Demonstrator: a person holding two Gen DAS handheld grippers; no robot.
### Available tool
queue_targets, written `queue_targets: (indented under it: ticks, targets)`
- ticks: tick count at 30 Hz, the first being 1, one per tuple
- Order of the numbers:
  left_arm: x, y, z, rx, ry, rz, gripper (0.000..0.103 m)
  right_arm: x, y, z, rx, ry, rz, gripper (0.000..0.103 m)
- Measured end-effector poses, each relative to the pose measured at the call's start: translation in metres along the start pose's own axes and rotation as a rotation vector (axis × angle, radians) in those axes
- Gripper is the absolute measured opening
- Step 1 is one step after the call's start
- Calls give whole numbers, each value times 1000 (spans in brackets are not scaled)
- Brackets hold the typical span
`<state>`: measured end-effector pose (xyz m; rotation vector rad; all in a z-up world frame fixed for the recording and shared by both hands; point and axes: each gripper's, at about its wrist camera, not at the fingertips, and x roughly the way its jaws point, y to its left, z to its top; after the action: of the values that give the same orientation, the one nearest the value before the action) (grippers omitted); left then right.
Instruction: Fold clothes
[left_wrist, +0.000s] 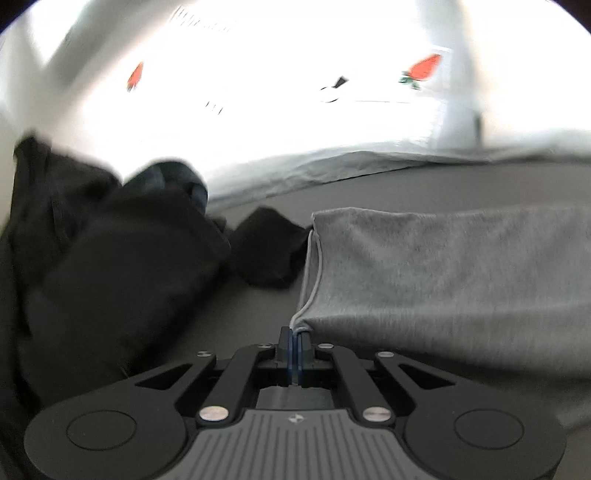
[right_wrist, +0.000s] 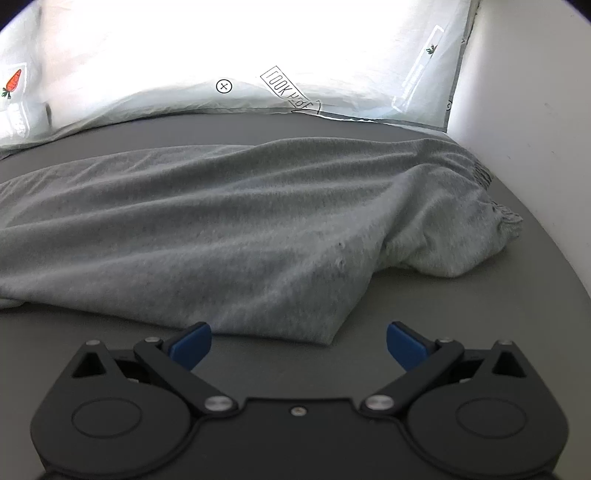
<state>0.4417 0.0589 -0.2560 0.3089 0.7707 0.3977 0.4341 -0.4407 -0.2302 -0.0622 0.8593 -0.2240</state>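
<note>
Lying across the dark bedsheet (right_wrist: 424, 350), the grey garment (right_wrist: 207, 229) runs its long axis from nine to three o'clock, soft heathered knit, rumpled at the gathered three-o'clock end. Its corner hem sits pinched at twelve o'clock in the left gripper (left_wrist: 294, 341). The right gripper (right_wrist: 298, 341), fingers spread and empty, faces the near fold at twelve o'clock. Dark clothes (left_wrist: 122, 251) lie at nine.

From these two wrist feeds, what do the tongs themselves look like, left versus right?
Both are black linkage builds with round pivot discs and silver rivets. The left tongs have slim black fingers with blue inner pads, behind them a grey ribbed plate bearing a small logo. The right tongs carry blue pads on black arms. No cables or sleeves show.
</note>
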Motion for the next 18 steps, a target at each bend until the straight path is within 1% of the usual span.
queue_targets:
  ticks: [3,5,6,8,10,13,14,15,16,17,18]
  targets:
    - [-8,-7,-10,154,-50,20,3,-7,6,-5,17,-15,5,102]
    - [-11,-10,-20,236,-67,28,3,-10,9,-8,26,-22,2,102]
    - [-13,-10,-25,262,-67,25,3,-12,11,-10,31,-25,1,102]
    - [-13,-9,-37,283,-50,9,3,-15,15,-12,39,-31,-5,102]
    - [-9,-9,-50,284,-6,-26,3,-18,17,-13,51,-36,-11,102]
    - [-5,-6,-63,237,71,-82,7,-20,20,-11,72,-37,-16,102]
    - [-5,-1,-65,180,88,-92,8,-20,21,-10,71,-40,-18,102]
    - [-6,6,-66,113,106,-104,10,-20,23,-7,63,-45,-20,102]
    - [-5,15,-65,15,128,-119,15,-20,26,-4,50,-49,-19,102]
    - [-4,27,-64,-92,152,-139,23,-21,29,0,37,-55,-14,102]
    - [-3,38,-63,-198,172,-163,27,-21,32,4,24,-62,-10,101]
